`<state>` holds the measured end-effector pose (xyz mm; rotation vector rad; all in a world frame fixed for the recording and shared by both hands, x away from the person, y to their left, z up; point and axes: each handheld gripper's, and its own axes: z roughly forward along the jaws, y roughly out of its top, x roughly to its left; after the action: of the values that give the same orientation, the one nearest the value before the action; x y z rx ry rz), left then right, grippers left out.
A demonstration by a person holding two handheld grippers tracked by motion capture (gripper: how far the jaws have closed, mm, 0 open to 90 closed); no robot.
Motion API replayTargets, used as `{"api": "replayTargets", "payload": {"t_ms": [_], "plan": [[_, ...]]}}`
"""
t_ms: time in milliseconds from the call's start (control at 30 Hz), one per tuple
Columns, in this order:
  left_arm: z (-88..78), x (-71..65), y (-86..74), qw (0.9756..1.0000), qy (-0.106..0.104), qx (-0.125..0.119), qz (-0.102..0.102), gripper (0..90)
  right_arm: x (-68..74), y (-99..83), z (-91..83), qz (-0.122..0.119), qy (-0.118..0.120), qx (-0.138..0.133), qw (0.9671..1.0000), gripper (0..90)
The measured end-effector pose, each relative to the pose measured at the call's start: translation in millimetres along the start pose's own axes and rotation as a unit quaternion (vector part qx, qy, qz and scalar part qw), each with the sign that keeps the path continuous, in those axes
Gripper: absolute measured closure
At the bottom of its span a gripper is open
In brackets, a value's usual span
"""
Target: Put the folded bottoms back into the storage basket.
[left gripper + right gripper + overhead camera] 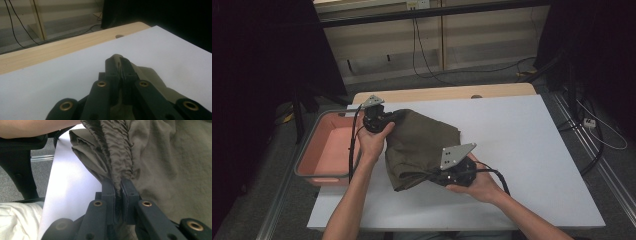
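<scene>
An olive-green cloth [422, 145] lies bunched on the white table [522, 145], left of the middle. My left gripper [388, 120] is shut on its far left corner; in the left gripper view that gripper [121, 65] pinches a fold of the cloth [155, 77] between the closed jaws. At the near edge of the cloth my right gripper [434, 176] is shut on a gathered, ribbed hem. The right gripper view has that gripper [119, 185] clamped on the hem [117, 150], with the cloth spreading away to the right.
A pink bin with a grey rim [312, 145] stands against the table's left edge. A wooden strip [447, 93] runs along the far side. Cables [422, 55] lie on the floor behind, and a chair base [20, 170] stands near the person's lap.
</scene>
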<state>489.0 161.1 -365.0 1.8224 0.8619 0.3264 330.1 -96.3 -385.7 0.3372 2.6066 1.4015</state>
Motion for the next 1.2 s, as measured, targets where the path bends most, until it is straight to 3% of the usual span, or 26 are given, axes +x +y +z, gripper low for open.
{"api": "replayTargets", "payload": {"t_ms": [500, 1200], "plan": [[-26.6, 5.1, 28.5, 0.9992, 0.020, -0.019, 0.027, 87.2, -6.7, 21.0, 5.1, -0.012, 0.003, -0.031, 0.9995, 83.6], [-58.1, 19.0, 42.3, 0.9968, 0.041, -0.066, 0.019, 87.2, -11.2, 52.1, 18.3, -0.028, 0.011, -0.057, 0.9979, 83.6]]}}
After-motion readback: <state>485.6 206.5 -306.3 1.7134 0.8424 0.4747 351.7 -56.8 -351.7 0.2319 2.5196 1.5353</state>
